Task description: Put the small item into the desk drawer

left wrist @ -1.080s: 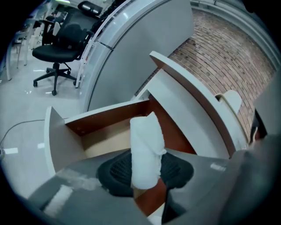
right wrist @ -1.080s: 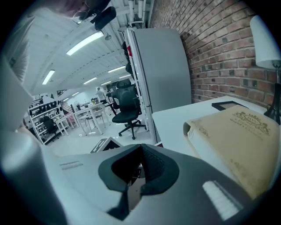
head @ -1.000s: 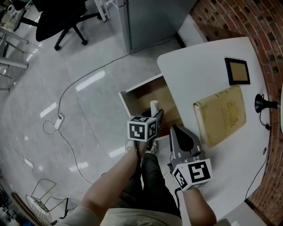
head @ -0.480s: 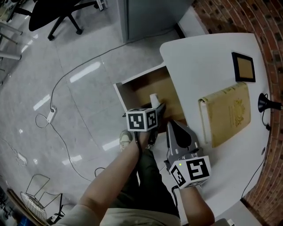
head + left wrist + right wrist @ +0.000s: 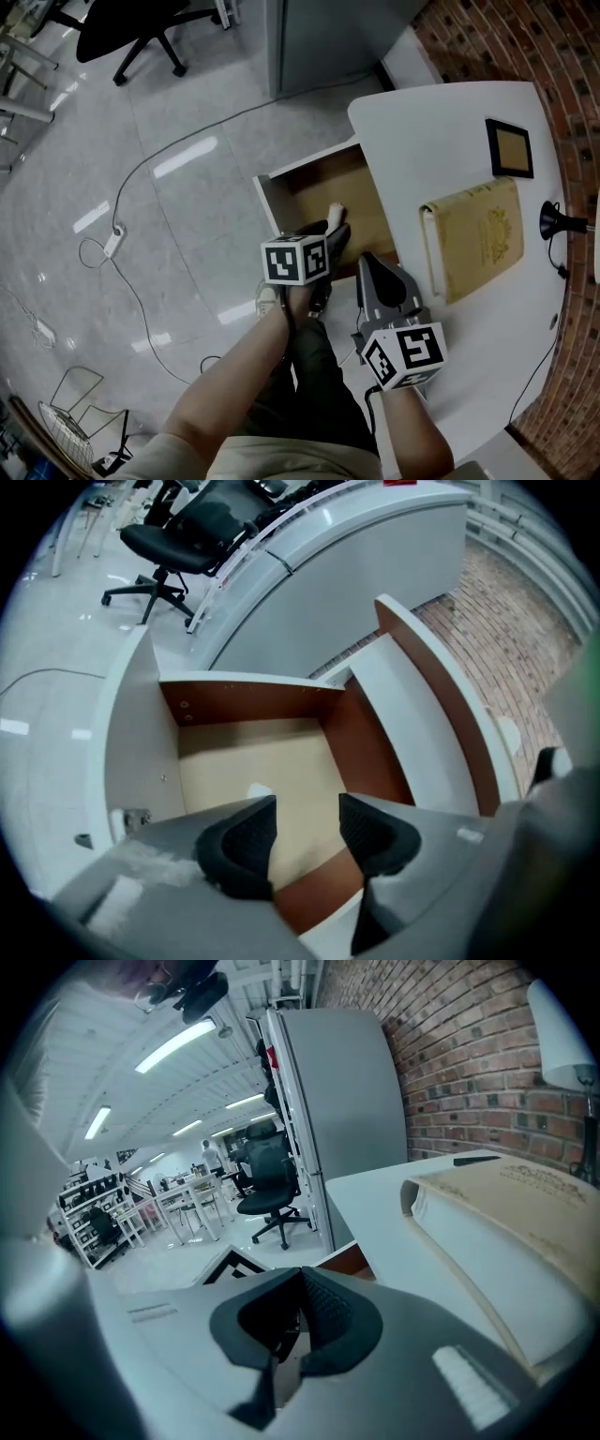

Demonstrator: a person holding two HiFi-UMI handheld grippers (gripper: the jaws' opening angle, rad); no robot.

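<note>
Two handheld grippers nearest, each topped by a cube of square markers, on bare forearms above the person's lap. Left gripper (image 5: 328,231) reaching over the near wall of the open drawer (image 5: 319,192) and pointing away from the person into it. Jaws opening at this moment: dark ribbed pads (image 5: 244,841) wide apart, with nothing between them but the pale drawer floor. Right gripper (image 5: 370,264) just beside it, over the near edge of the white desk (image 5: 412,141) and clear of the drawer. Pads (image 5: 328,1312) pressed together at the tips, gripping nothing.

Just past the left gripper's tips, small item (image 5: 335,210) down on the drawer floor, close to the near wall and free of both pads. From the left gripper view, only a white sliver of it (image 5: 258,791) peeking out beside the left-hand pad. Too small and too hidden to tell its long axis or which way it points.

Farther along the desk, thick tan book (image 5: 473,239) lying flat. Past that, black picture frame (image 5: 509,148) and black lamp base (image 5: 553,220) toward the brick wall (image 5: 562,47).

Beyond the drawer, glossy grey floor (image 5: 187,94) with a white corded power strip (image 5: 112,245). At the far edge, black office chair (image 5: 127,33).
</note>
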